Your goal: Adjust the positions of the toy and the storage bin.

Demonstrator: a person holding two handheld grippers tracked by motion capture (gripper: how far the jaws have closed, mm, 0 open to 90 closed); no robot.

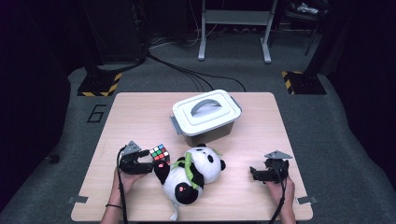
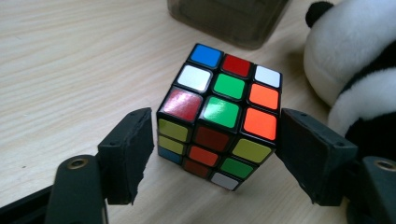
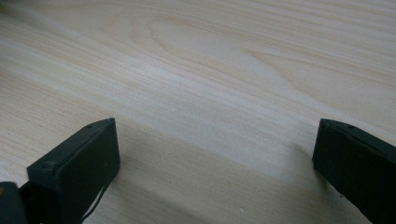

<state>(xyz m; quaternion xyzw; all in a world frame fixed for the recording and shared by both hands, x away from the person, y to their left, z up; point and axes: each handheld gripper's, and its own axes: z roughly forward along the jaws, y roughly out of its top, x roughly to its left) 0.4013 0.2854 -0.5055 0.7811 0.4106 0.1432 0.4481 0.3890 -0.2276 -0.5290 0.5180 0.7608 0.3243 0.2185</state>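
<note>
1. Multicoloured plastic puzzle cube point(image 2: 219, 116): on the pale wooden table point(image 1: 140, 116), just left of the black-and-white plush panda point(image 1: 194, 172); likely light, rigid, slick-faced; best pinched on opposite flat sides
2. Left gripper point(image 2: 215, 149): jaws open, flanking the cube, contact unclear
3. Right gripper point(image 3: 215, 158): jaws open, empty
4. Grey lidded plastic box point(image 1: 205, 116): contents hidden

Bright, even overhead light on the pale wooden table point(image 1: 140, 116), falling off to near-black surroundings and a dim grey floor point(image 1: 327, 140) in the high view, somewhat soft and low in detail. Left gripper view: sharp on the puzzle cube point(image 2: 219, 112), glossy sheen on its red and green stickers, soft shadow beneath, mild blur on the plush panda point(image 2: 355, 60) at the edge. Right gripper view: soft focus throughout, diffuse glare band across the wood grain, faint shadows beside the black jaws.
</note>
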